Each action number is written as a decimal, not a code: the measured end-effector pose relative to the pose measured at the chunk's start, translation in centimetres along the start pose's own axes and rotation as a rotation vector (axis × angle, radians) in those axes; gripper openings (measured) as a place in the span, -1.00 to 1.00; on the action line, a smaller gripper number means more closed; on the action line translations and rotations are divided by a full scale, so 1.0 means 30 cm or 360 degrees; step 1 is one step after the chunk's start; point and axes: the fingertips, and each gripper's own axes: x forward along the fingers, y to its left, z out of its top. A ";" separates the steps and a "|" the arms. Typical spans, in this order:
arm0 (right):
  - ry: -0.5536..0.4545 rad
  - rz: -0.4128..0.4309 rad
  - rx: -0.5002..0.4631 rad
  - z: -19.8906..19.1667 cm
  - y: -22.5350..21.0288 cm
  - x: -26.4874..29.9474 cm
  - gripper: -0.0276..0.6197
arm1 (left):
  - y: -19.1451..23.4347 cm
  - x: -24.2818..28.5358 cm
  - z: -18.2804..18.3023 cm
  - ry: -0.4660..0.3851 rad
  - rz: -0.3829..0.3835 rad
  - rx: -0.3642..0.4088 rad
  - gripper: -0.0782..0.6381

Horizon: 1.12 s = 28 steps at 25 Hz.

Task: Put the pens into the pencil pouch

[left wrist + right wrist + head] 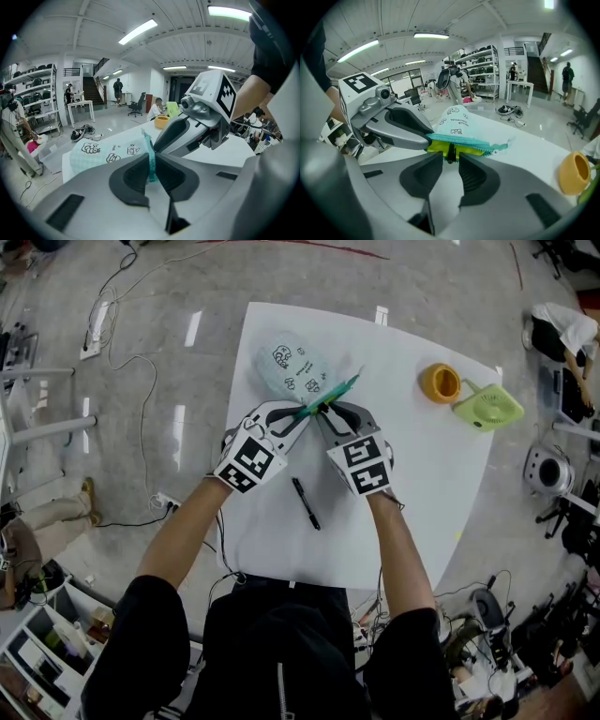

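Left gripper (pixel 151 164) clamps pencil pouch (pixel 295 367) rim (teal zipper); right gripper (pixel 450 161), jaws apart, around black pen (pixel 450 153).

Orange tape roll (pixel 441 382) just beside green fan (pixel 489 409), far-R corner of white table (pixel 422 521).

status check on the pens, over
Left gripper shut on pouch edge. Right gripper open, dark pen end between jaws at pouch mouth. Second pen loose on table. Nothing blocking.
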 end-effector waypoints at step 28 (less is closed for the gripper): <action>-0.0135 0.0058 0.0040 0.052 0.000 0.061 -0.65 | -0.004 -0.003 0.011 -0.0001 -0.0024 -0.0009 -0.63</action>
